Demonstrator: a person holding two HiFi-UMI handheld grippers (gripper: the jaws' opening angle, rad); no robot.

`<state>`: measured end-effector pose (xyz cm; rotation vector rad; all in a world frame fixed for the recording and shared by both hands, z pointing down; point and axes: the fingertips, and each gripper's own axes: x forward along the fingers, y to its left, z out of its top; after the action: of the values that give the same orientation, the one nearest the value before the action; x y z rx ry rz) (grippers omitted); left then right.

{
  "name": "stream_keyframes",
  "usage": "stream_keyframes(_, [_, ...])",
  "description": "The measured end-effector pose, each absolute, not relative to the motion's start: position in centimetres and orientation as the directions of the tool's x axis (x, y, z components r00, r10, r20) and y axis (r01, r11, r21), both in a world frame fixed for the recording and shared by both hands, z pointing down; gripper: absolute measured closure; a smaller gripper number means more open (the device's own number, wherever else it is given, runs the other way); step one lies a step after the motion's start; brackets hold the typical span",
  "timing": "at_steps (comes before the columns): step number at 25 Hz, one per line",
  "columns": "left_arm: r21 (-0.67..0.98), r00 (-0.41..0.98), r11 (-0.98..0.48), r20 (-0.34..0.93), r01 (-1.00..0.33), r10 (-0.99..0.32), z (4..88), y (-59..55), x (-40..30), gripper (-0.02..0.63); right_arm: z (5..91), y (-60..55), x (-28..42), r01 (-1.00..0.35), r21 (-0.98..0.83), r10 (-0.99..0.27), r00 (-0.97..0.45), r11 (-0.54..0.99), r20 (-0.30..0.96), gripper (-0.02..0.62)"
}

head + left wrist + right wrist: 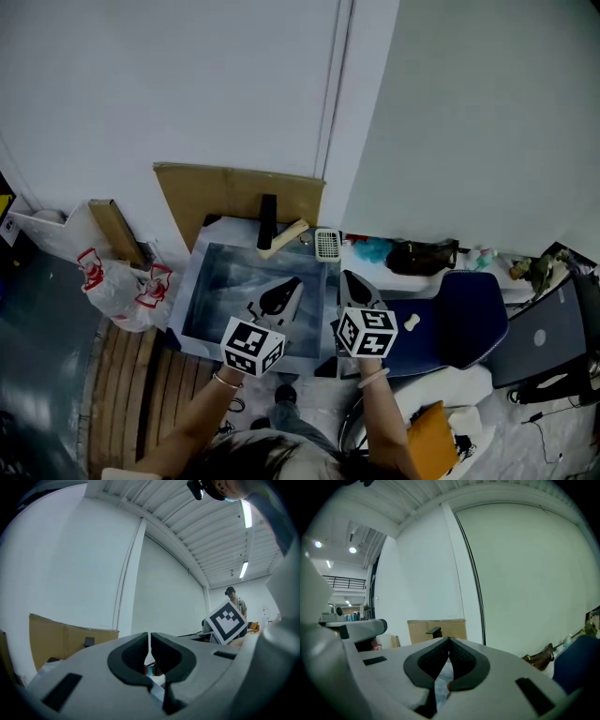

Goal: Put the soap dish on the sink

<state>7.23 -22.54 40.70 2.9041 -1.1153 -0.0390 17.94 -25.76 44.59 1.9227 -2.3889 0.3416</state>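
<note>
No words, numbers or brand names legible in any view.

Markings noted:
- Marker cube on the left gripper: black-and-white square code patterns on its faces, blocky cells, no letters.
- Second marker cube on the right gripper: same kind of pattern. One face also shows in the left gripper view, black frame around white blocks.
- White plastic bag by the wall, head view left: red print on it, too small and crumpled to read.
</note>
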Motion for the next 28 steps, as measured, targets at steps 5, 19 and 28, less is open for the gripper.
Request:
stream_keyframes(5, [0.028, 0.742, -0.742, -0.027, -0.670, -0.670, 40.0, -20.8, 6.6, 0.582, 43.3, -23.3, 17.0, -0.972, -0.119, -0.965, -0.219, 0.202, 0.147, 0.571])
stream_keyframes(19, [0.002, 0.744, -0.746, -0.065, -0.666, -0.665, 38.3, -16.2, 4.7, 0.583, 40.7, -17.8, 14.3, -0.976, -0.078, -0.975, -0.209, 0.203, 0.076, 0.571])
stream_keyframes(28, [-0.007, 0.745, -0.747, -0.075, -0.665, -0.662, 37.5, -14.0, 3.3, 0.583, 39.3, -15.1, 12.5, -0.980, -0.035, -0.980, -0.195, 0.195, 0.022, 0.571])
